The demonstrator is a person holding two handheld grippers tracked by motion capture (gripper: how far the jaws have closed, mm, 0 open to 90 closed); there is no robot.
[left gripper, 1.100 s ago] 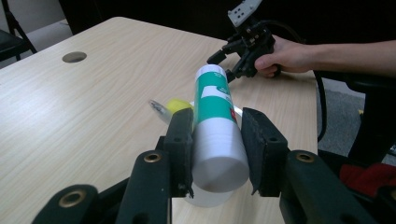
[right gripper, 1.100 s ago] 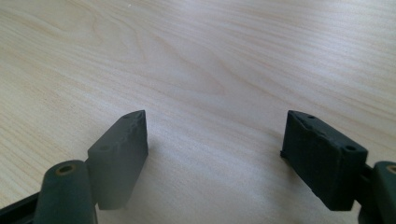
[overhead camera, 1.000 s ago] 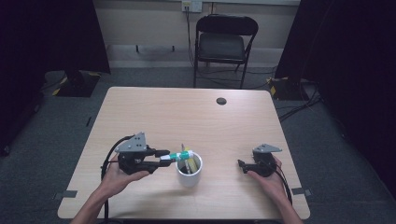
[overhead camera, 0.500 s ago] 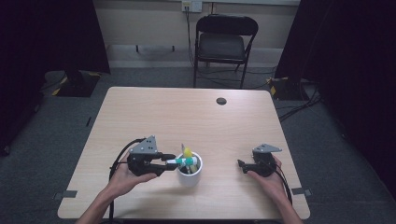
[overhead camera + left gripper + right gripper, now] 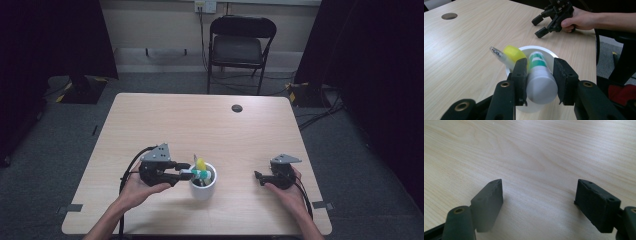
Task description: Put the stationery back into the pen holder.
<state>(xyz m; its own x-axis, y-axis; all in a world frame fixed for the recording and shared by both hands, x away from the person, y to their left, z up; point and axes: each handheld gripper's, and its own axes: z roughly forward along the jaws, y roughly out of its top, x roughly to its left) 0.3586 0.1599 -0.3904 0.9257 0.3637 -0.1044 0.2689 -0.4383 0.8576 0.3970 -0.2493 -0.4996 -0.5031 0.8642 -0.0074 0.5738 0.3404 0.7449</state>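
Left gripper view shows the left claw (image 5: 540, 75) clamped on a white and green marker (image 5: 539, 77), held over the rim of a white cup (image 5: 550, 53) that also holds a yellow-capped pen (image 5: 512, 53), while farther off on the wooden worktop (image 5: 469, 40) the right claw (image 5: 538, 26) rests in a hand. High view places the cup (image 5: 203, 187) near the front edge between both hands, the right claw (image 5: 258, 177) well apart with jaws spread and nothing between them, a round hole (image 5: 236, 108) beyond, and a folding chair (image 5: 237, 47) behind the worktop.
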